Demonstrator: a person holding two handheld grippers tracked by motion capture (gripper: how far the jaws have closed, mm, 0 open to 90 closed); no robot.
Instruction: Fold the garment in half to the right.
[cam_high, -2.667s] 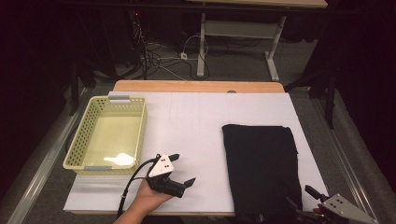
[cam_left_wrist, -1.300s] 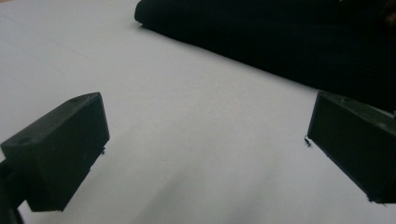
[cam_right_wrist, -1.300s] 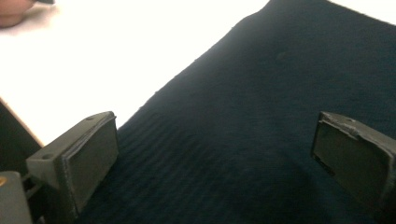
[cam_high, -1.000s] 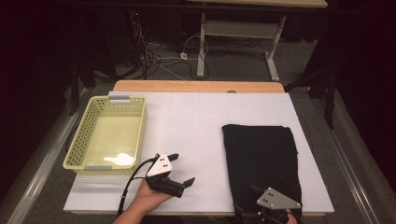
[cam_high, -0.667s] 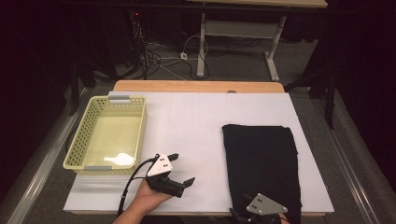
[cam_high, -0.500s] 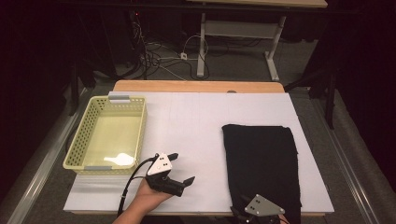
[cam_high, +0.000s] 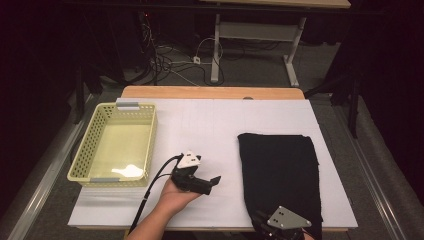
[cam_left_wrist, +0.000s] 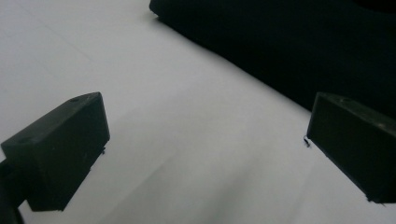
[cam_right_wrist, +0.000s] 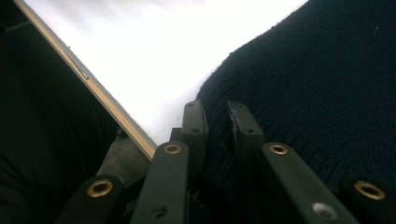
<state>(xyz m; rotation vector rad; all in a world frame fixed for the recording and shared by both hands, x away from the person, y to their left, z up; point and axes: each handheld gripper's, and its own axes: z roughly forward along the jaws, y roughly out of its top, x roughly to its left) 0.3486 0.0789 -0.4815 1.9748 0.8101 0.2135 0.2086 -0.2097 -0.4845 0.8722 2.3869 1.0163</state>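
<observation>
A black knit cloth lies flat on the right half of the white table. At its near edge my right gripper has just been closing, with a fold of the cloth between its jaws. In the right gripper view that gripper pinches the cloth's hem beside the table's front edge. A hand holds my left gripper low over the table's front middle, pointing towards the cloth. Its jaws stand wide open with only bare table between them, and the cloth lies just beyond.
A yellow mesh basket stands at the table's left side, nothing in it. A cable trails from the left gripper over the front edge. Beyond the table are a desk frame and floor cables.
The right gripper came in from the lower right corner to the cloth's near edge and stayed there. The left gripper has shifted a little to the right, towards the cloth.
</observation>
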